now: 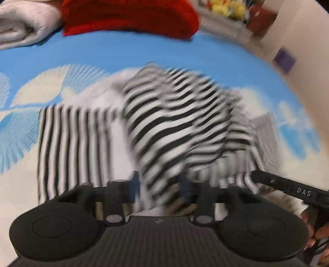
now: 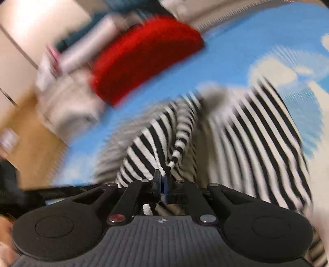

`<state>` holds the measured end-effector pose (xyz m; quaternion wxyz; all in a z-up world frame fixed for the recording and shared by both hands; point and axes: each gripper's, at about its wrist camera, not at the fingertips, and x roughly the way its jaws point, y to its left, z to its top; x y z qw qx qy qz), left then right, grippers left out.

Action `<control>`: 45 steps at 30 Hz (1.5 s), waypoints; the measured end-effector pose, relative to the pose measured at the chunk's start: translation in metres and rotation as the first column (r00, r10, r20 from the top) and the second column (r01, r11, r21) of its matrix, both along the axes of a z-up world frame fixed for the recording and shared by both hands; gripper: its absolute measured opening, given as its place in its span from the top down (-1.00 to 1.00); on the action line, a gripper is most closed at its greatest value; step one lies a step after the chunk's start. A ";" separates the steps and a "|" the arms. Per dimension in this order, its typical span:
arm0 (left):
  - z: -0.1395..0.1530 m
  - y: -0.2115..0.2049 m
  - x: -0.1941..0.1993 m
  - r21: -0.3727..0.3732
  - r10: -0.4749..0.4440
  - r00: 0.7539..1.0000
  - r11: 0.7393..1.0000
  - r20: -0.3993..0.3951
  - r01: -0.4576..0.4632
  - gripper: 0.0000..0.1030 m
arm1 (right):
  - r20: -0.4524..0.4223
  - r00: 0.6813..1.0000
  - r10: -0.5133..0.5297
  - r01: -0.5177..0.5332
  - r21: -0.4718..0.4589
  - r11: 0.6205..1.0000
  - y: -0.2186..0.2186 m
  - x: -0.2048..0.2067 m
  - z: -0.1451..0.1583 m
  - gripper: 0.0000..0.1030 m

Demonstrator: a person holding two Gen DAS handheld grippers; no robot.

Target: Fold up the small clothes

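Observation:
A black-and-white striped garment (image 1: 164,127) lies bunched on a blue-and-white patterned sheet (image 1: 144,53); both views are motion-blurred. My left gripper (image 1: 159,184) is at the garment's near edge with its fingers apart, and striped cloth drapes between them. My right gripper (image 2: 162,180) has its fingers pressed together on a fold of the striped garment (image 2: 257,133). The right gripper's body also shows at the right edge of the left wrist view (image 1: 292,189).
A folded red cloth (image 1: 127,16) and a folded pale cloth (image 1: 22,22) lie at the far side of the sheet. Yellow soft toys (image 1: 228,8) sit beyond. A wooden floor (image 2: 30,143) shows past the sheet's edge in the right wrist view.

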<state>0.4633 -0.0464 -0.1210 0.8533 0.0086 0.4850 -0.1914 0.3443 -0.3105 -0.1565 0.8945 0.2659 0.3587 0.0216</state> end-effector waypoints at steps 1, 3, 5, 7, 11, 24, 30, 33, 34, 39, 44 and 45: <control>-0.002 0.003 -0.004 0.020 0.008 1.000 1.000 0.026 -0.008 -0.25 | -0.029 1.000 0.002 -0.004 -0.059 0.998 0.001 0.002 -0.006 0.74; 0.009 0.012 -0.011 -0.024 0.015 0.996 1.000 0.084 -0.013 -0.39 | 0.007 1.000 -0.025 0.026 -0.085 0.996 -0.007 -0.004 0.001 0.31; 0.027 0.015 -0.022 -0.071 0.033 0.981 0.997 0.190 -0.020 -0.59 | 0.126 0.992 -0.022 0.035 -0.103 0.994 -0.015 -0.015 0.025 0.23; 0.044 0.007 -0.033 -0.104 0.007 0.962 0.994 0.274 0.023 -0.66 | 0.238 0.971 0.035 0.008 -0.179 0.984 -0.011 -0.020 0.047 0.20; 0.028 -0.031 -0.043 -0.114 -0.147 0.956 0.977 0.252 0.180 -0.69 | 0.242 0.938 0.248 -0.182 -0.265 0.947 0.020 -0.007 0.046 0.21; 0.044 -0.022 -0.007 -0.012 -0.146 0.911 0.986 0.386 0.164 -0.86 | 0.301 0.942 0.150 -0.086 -0.213 0.973 -0.031 0.026 0.060 0.02; 0.038 -0.034 0.110 -0.101 0.084 0.987 0.992 0.137 -0.070 -0.87 | 0.020 0.982 -0.189 0.180 0.232 0.956 -0.103 0.135 0.031 0.02; 0.025 -0.023 0.143 -0.130 0.223 0.974 0.968 0.050 -0.215 -0.36 | -0.088 0.970 -0.225 0.241 0.294 0.925 -0.105 0.159 0.008 0.06; 0.020 -0.019 0.152 -0.140 0.271 0.962 0.954 0.022 -0.266 0.10 | -0.070 0.975 -0.212 0.223 0.295 0.929 -0.103 0.162 0.006 0.15; 0.000 -0.013 0.160 -0.067 0.326 0.942 0.945 0.079 -0.321 0.67 | 0.076 0.982 -0.171 0.165 0.089 0.982 -0.098 0.159 0.017 0.99; -0.009 -0.005 0.149 -0.088 0.342 0.935 0.938 0.098 -0.334 0.15 | -0.016 0.951 -0.308 0.308 0.028 0.951 -0.124 0.166 -0.010 0.94; -0.004 -0.002 0.144 -0.104 0.338 0.936 0.939 0.098 -0.328 -0.21 | -0.062 0.947 -0.315 0.319 0.074 0.945 -0.130 0.164 -0.015 0.94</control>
